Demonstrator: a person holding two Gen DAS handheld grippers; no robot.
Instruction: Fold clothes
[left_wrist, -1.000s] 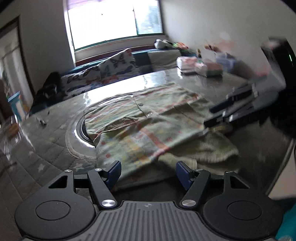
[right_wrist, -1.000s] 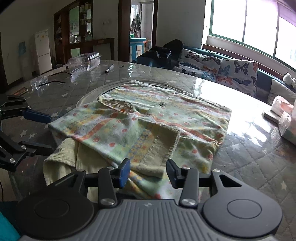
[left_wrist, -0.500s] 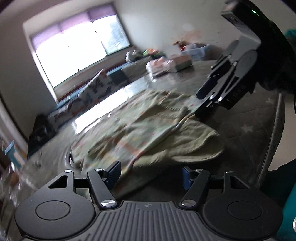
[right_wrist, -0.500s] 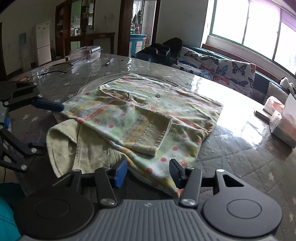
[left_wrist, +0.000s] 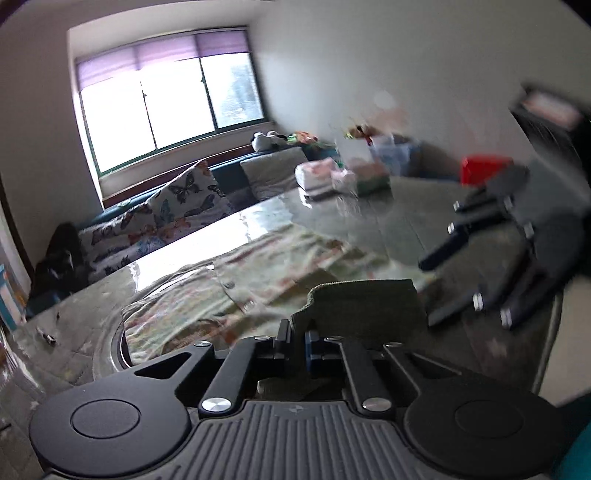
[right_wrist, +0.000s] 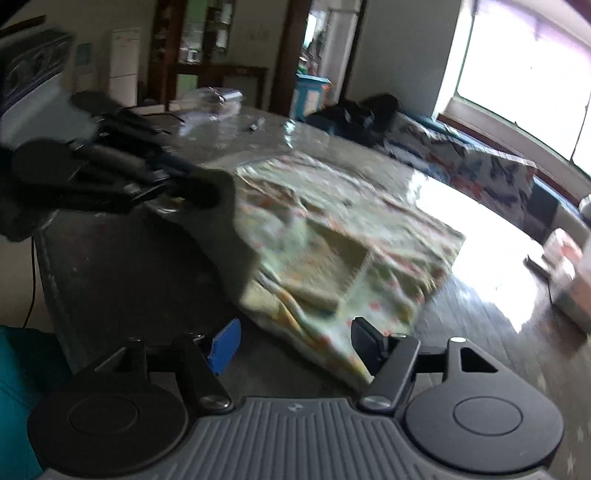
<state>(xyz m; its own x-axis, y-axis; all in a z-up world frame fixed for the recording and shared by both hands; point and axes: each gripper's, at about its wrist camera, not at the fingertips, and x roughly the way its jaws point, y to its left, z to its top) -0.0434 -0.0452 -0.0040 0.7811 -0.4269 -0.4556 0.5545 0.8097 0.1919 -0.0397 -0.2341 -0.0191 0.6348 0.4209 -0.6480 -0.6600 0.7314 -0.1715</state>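
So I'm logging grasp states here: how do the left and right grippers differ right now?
The left gripper is shut, pinching the olive corduroy garment and holding it up off the table; the right gripper is open and holds nothing. The left one grips cloth, while the right one hovers by the near edge of the patterned shirt. Both are black two-finger tools.

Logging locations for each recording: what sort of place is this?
Most likely a home living or dining room: a butterfly-print sofa under a wide window, a fridge behind, and a patterned shirt on the table.
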